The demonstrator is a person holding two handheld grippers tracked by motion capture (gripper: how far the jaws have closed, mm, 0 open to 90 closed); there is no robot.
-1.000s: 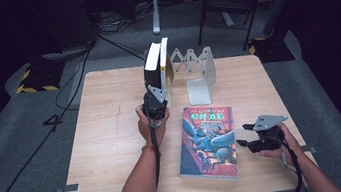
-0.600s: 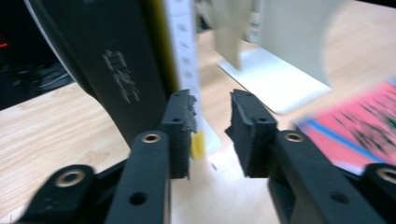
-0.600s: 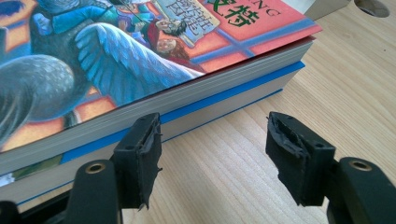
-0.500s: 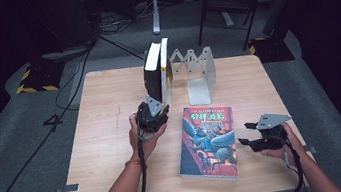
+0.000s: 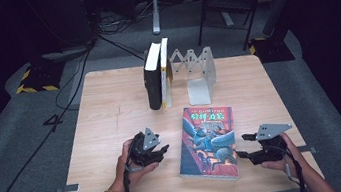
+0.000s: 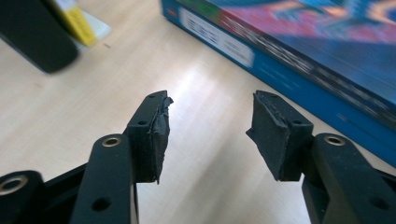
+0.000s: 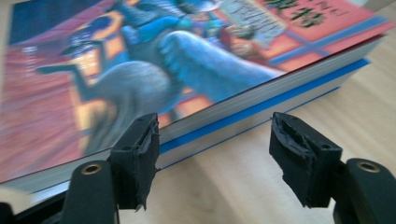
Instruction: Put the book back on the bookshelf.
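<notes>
Thick paperback (image 5: 208, 142) flat on counter (image 5: 105, 115), between both tongs. Looks heavy, stiff at spine, glossy cover likely slippery; grab long edges. Left tongs (image 5: 162, 150) just been opening, empty; right tongs (image 5: 244, 146) wide, empty.

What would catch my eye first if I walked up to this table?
Likely the colourful book lying flat near the table's front edge, bright against the pale wood. A hand-held gripper sits on each side of it, left gripper and right gripper, both open and empty. Further back, two books stand upright beside a metal rack.
</notes>
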